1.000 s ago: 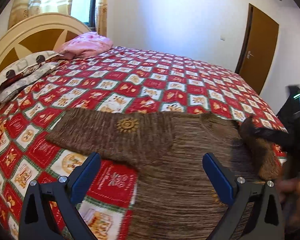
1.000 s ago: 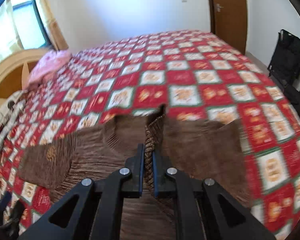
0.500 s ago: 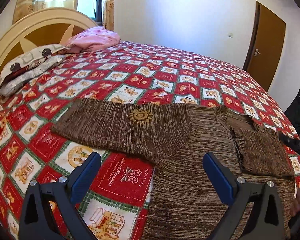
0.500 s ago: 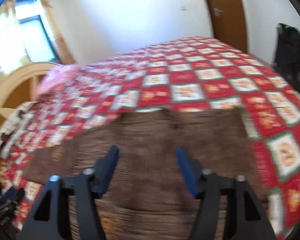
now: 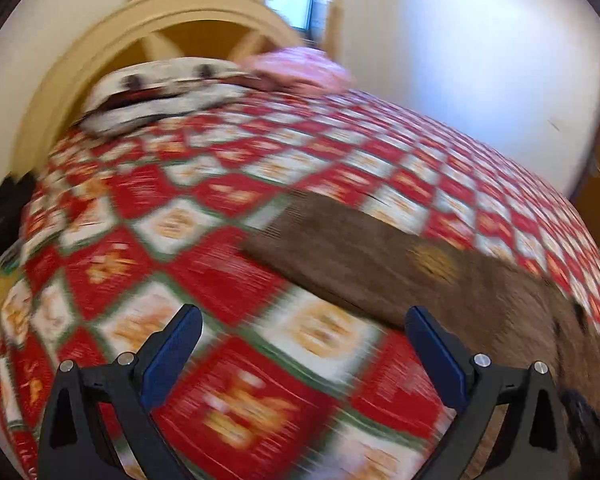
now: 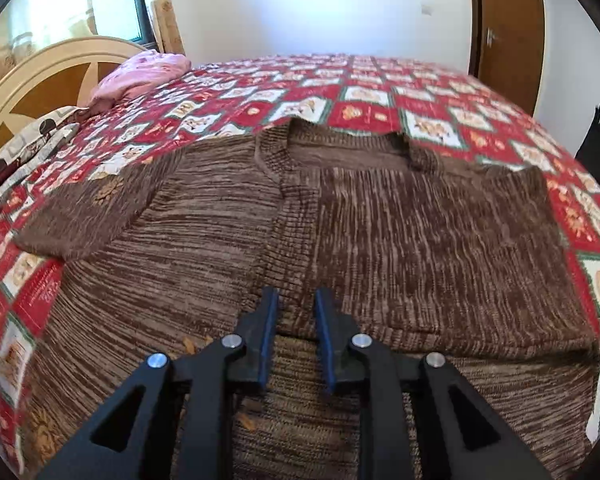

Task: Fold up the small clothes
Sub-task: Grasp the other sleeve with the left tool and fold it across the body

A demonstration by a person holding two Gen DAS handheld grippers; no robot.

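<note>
Now that the right sleeve's folded in and let go, right gripper (image 6: 296, 336) sits narrow, empty, above brown striped knit sweater (image 6: 380, 232); left gripper (image 5: 300, 352), wide, swings twd the outstretched sleeve (image 5: 340, 256) — next fold, prob.

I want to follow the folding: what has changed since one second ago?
The right hand-held gripper let go of the brown sweater; its jaws just opened, and the right side now lies folded over the body. The left hand-held gripper swung toward the unfolded sleeve, open as before. The bedspread stayed.

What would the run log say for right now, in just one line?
stage: sleeve folding | brown sweater: right sleeve folded in, left sleeve out | left gripper: open, empty | right gripper: slightly open, empty | bedspread
</note>
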